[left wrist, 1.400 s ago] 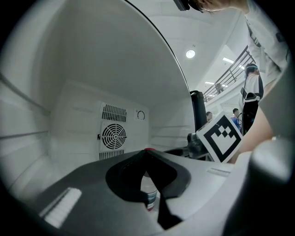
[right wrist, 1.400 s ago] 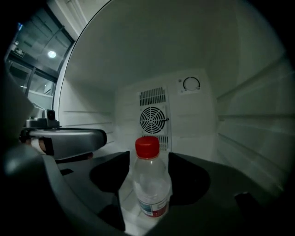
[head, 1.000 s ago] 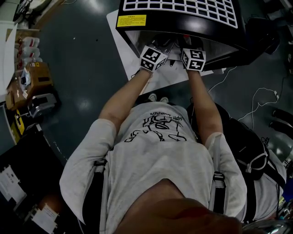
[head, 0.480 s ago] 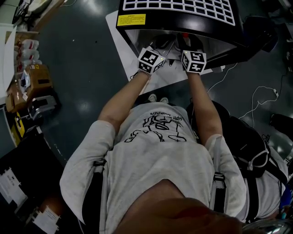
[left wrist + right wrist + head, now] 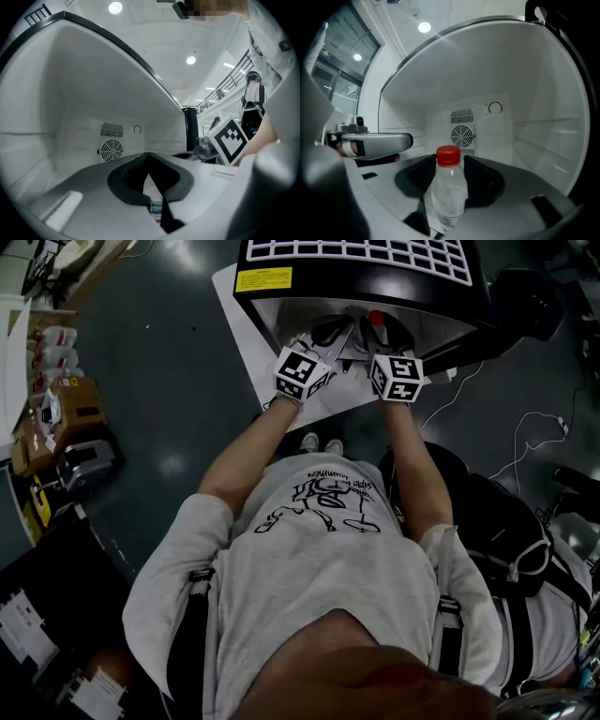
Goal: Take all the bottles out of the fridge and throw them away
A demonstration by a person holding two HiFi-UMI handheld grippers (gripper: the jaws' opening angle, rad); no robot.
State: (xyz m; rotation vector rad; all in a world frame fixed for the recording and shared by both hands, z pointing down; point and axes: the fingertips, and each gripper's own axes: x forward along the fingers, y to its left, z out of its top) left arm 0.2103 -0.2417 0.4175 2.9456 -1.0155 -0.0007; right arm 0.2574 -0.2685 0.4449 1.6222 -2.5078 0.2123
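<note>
The small black fridge [image 5: 356,277] stands open on the floor, and both my grippers are at its mouth. My right gripper [image 5: 450,185] is shut on a clear bottle with a red cap [image 5: 449,187]; its jaws have just been closing on it. That red cap [image 5: 376,318] peeks out ahead of the right gripper [image 5: 380,334] in the head view. My left gripper [image 5: 151,185] is shut on a second clear bottle [image 5: 156,206], of which only a strip of body and label shows between the dark pads. In the head view the left gripper [image 5: 323,338] sits just left of the right one.
The fridge's white back wall carries a round fan grille [image 5: 462,136]. A white sheet [image 5: 246,315] lies under the fridge. Cables [image 5: 525,427] trail over the dark floor at the right, a black backpack [image 5: 506,531] lies by the person, and boxes [image 5: 66,399] stand at the left.
Both grippers have drawn back from the fridge opening towards the person and a little up. The red cap now shows clear of the fridge's top edge.
</note>
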